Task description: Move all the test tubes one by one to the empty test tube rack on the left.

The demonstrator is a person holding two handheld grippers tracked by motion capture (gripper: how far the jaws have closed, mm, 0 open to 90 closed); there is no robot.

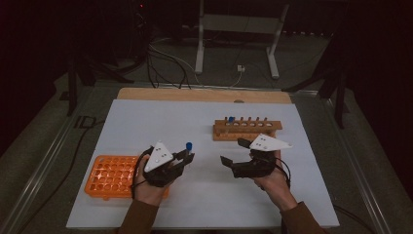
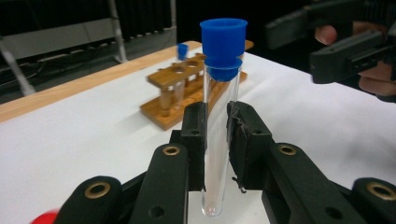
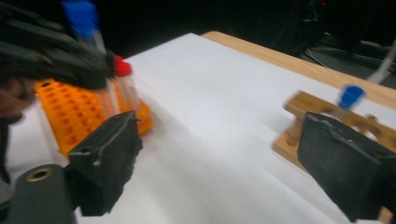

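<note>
- Tube [image 2: 217,135] in the grip of the left gripper [image 1: 186,157], clear glass, blue cap [image 2: 223,46] on top, standing upright between the 2 jaws.
- Jaws pressed against the glass from both sides, about halfway down, rounded bottom hanging free below them.
- Held above the white sheet [image 1: 204,195], just right of the orange rack [image 1: 109,176], near the middle of the table.
- Right gripper [image 1: 233,152] spread wide, nothing between the jaws, pointed toward the tube from the other side.
- Hovering close by, a clear gap between it and the blue cap.
- Wooden rack [image 1: 247,129] just behind the right gripper, lying across the sheet, 1 blue-capped tube [image 1: 231,119] standing near its left end.
- Orange rack under the left hand [image 1: 148,187], at the front left of the sheet, partly covered by that hand.
- Red-capped tube [image 3: 123,81] upright by the orange rack in the right gripper view, picture blurred there.
- Bare wooden edge [image 1: 204,94] of the table showing beyond the far side of the sheet.
</note>
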